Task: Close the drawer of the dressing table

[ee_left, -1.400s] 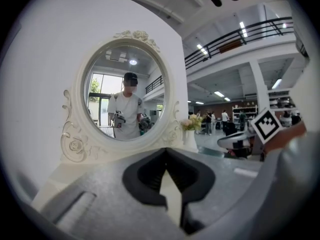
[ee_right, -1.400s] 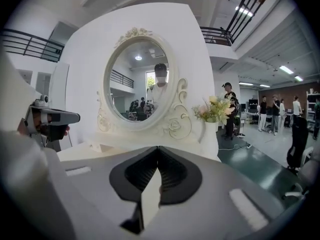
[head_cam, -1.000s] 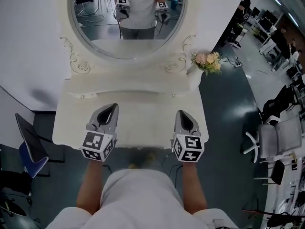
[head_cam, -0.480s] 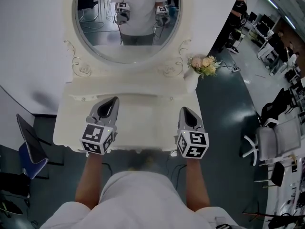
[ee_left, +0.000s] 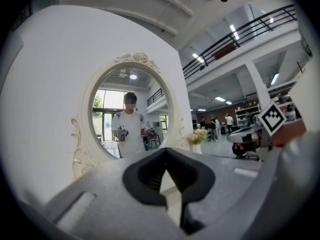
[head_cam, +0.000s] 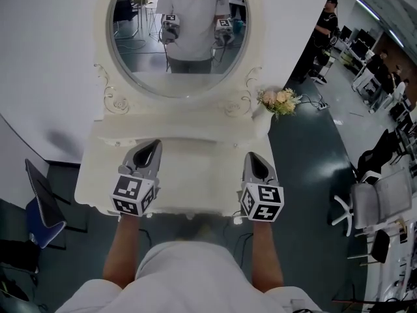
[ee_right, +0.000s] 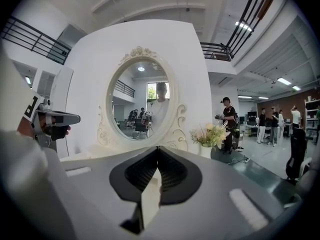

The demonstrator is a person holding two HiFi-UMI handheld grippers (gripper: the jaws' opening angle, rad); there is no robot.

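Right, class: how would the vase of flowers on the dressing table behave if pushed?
The vase of flowers looks top-heavy, a wide bouquet over a small vase, so it would probably tip rather than slide. It stands by the dressing table's right edge, so a push might send it off. The blooms likely bend.

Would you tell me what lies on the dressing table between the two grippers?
Nothing: in the head view the tabletop between the left gripper and the right gripper is bare.
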